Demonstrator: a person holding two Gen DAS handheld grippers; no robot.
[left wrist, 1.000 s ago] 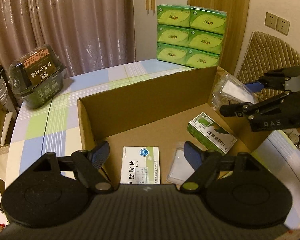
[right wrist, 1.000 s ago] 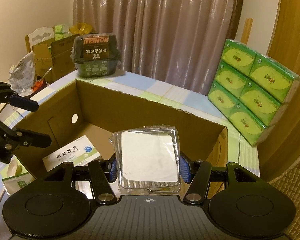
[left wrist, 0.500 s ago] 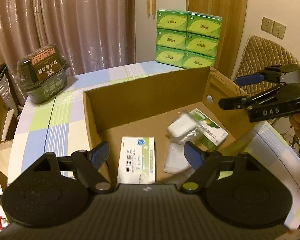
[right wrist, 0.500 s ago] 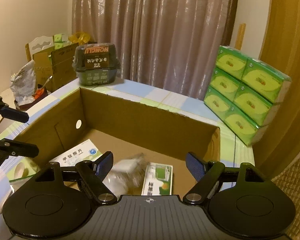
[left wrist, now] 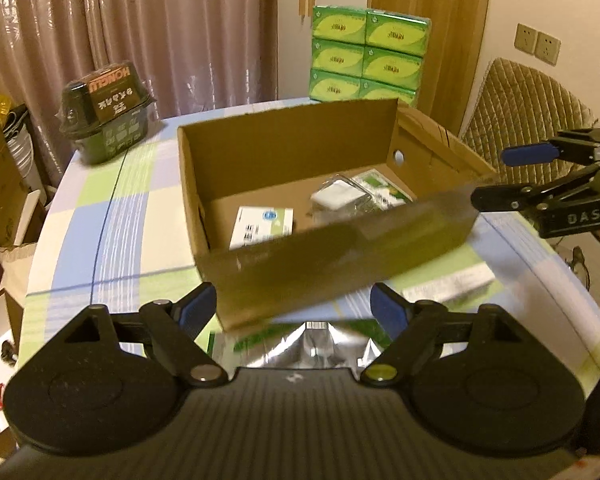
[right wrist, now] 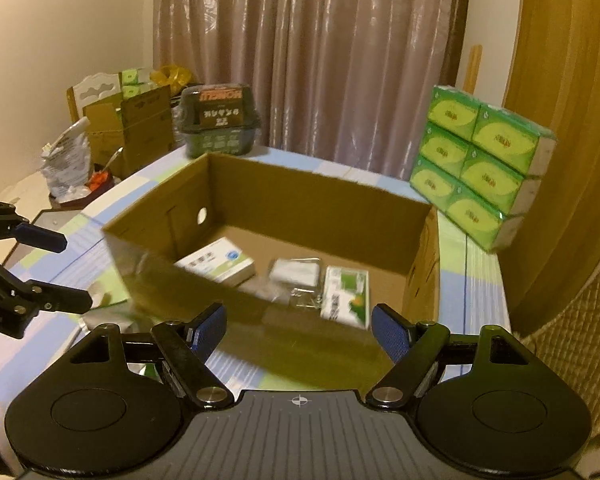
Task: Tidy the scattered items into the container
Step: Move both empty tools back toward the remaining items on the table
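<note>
My jaws stand apart and empty on both the left gripper (left wrist: 292, 306) and the right gripper (right wrist: 298, 326). The cardboard box (right wrist: 324, 204) sits on the bench (left wrist: 100, 216). Inside it lie a white medicine carton (right wrist: 216, 262), a clear-wrapped white packet (right wrist: 296, 274) and a green-and-white carton (right wrist: 346, 296). A silver foil pouch (left wrist: 300, 346) lies on the bench just outside the box, below my left jaws.

Right claw (right wrist: 298, 330) no longer clamped on clear packet; jaws spread, nothing between them. Clear packet (right wrist: 296, 274) now lying inside cardboard box (right wrist: 320, 204), between white medicine box (right wrist: 220, 262) and green-white box (right wrist: 346, 298). Both claws pulled back from over box interior; near wall now in front of each. Left claw (left wrist: 294, 310) now above silver foil pouch (left wrist: 300, 350) on worktop (left wrist: 100, 216), newly in sight.
</note>
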